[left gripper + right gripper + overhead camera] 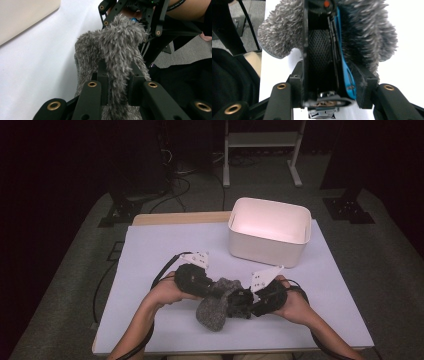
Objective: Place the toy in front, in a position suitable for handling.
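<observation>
Here, left claw (117,82) pinches grey fuzzy cover (112,47); right claw (329,87) clamps black mic (319,57), lengthwise.

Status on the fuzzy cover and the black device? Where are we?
Done: both pieces are picked up off the table. In hand: left gripper is shut on the grey furry cover; right gripper clamps the black mesh device, whose far end sits inside the cover. Left: seemingly separating or seating them; the white bin looks empty.

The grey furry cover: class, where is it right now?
In the high view the furry cover lies at the table's near edge, between the left gripper and right gripper, before the white bin.
</observation>
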A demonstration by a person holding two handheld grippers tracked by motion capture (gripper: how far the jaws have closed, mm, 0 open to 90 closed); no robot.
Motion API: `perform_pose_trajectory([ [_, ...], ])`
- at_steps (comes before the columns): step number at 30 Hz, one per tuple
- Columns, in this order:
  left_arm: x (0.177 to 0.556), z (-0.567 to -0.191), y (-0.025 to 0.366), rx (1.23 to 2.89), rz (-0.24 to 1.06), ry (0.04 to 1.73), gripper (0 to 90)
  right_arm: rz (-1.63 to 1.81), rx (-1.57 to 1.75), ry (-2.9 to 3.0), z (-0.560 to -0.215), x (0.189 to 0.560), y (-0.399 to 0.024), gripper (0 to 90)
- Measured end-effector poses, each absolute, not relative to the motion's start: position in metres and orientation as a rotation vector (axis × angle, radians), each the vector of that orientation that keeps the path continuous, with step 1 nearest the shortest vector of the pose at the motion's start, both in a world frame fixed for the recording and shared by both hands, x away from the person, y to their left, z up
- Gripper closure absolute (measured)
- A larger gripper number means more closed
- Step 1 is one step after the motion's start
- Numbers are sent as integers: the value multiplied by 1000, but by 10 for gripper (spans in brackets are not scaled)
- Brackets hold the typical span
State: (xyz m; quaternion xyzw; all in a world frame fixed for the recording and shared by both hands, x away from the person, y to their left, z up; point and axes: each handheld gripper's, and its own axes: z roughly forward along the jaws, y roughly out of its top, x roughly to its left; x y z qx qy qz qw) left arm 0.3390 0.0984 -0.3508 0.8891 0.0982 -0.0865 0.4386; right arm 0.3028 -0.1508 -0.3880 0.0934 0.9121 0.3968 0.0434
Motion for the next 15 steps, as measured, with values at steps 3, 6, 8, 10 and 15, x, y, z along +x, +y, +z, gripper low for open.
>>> perform_pose_trajectory([
  [3, 339, -351, 98, 2208, -217, 238, 769, 1198, 289, 2806, -390, 303, -148, 545],
  [6, 339, -353, 99, 2195, -232, 237, 769, 1177, 261, 2800, -390, 300, -146, 557],
  [8, 339, -354, 102, 2190, -234, 236, 770, 1162, 250, 2801, -389, 300, -145, 558],
  [10, 339, -354, 104, 2172, -235, 245, 771, 1162, 239, 2803, -388, 301, -143, 559],
  [15, 340, -349, 117, 2170, -209, 271, 771, 1215, 244, 2788, -390, 307, -131, 559],
])
